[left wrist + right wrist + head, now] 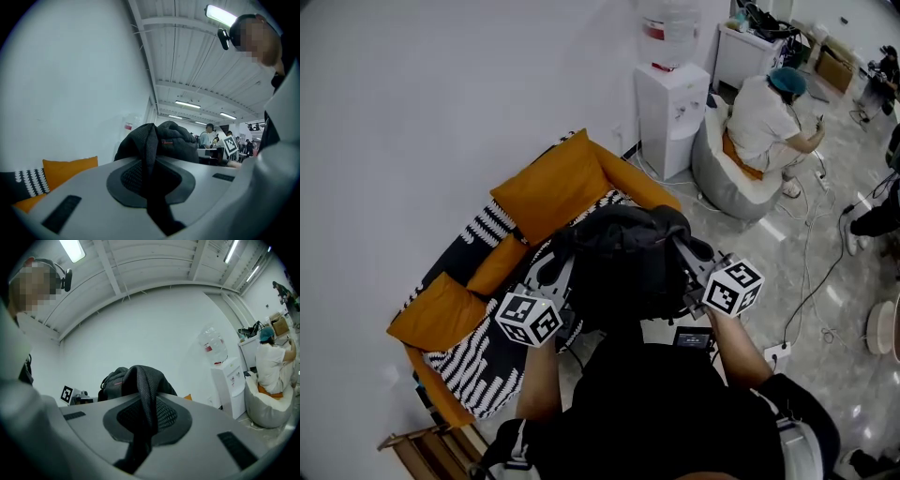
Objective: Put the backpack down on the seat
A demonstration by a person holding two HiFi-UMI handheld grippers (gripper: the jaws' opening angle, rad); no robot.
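Observation:
I hold a black backpack point(628, 258) in the air in front of the person's chest, above the front edge of the sofa seat point(483, 370). My left gripper point(555, 277) is shut on one mesh shoulder strap point(150, 150), which runs up between its jaws to the backpack's body point(180, 140). On the other side my right gripper point(696, 261) is shut on the second strap point(146, 390), with the bag's body point(112, 380) just behind it. The seat is covered by a black-and-white patterned throw. The backpack hides part of the sofa.
Orange cushions point(553, 183) lean against the sofa back by the white wall. A water dispenser point(672, 103) stands to the sofa's right. A person sits on a grey beanbag point(741, 183) further right. Cables and a power strip point(778, 354) lie on the floor.

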